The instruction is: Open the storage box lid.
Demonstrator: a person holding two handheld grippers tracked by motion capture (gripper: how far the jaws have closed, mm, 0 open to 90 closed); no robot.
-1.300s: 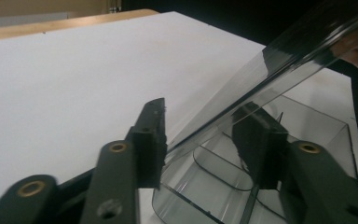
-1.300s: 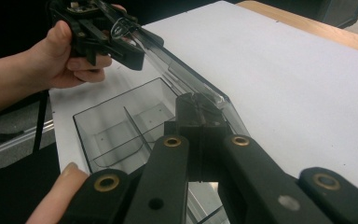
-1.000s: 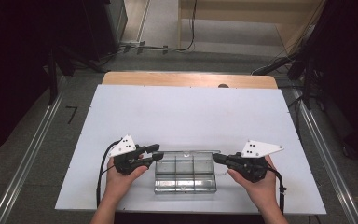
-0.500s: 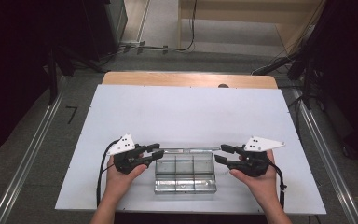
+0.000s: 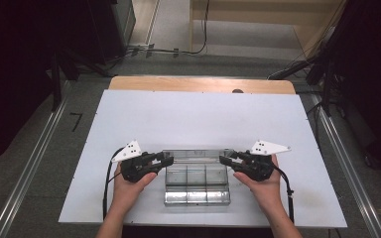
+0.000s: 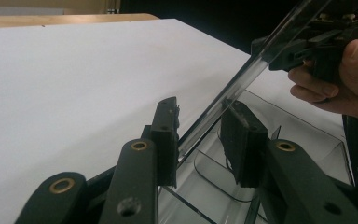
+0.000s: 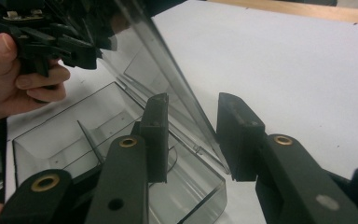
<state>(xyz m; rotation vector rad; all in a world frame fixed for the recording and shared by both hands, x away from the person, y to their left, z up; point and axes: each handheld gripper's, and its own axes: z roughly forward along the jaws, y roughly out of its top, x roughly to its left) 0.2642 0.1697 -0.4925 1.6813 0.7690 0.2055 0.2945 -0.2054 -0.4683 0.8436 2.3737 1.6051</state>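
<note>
A clear plastic compartment box point(image 5: 196, 191) sits near the front table edge, its hinged lid point(image 5: 196, 153) raised along the far side. My left gripper point(image 5: 167, 159) is at the lid's left end. In the left gripper view the lid point(image 6: 242, 79) runs slantwise between the jaws point(image 6: 198, 116), which have just been closing and touch it on both sides. My right gripper point(image 5: 224, 159) is at the lid's right end. Its jaws point(image 7: 193, 112) have just been closing around the lid edge point(image 7: 168, 74), with a gap still showing at the right pad point(image 7: 235, 135).
The white table top point(image 5: 198, 119) stretches bare behind the box to a wooden strip point(image 5: 198, 84) at the far edge. A black cable point(image 5: 106, 183) trails from each gripper towards the person. Dark floor and metal rails flank the table.
The right gripper moved left and slightly down to the lid's right end, and its jaws went from shut to parted around the lid. The left gripper stayed put.
</note>
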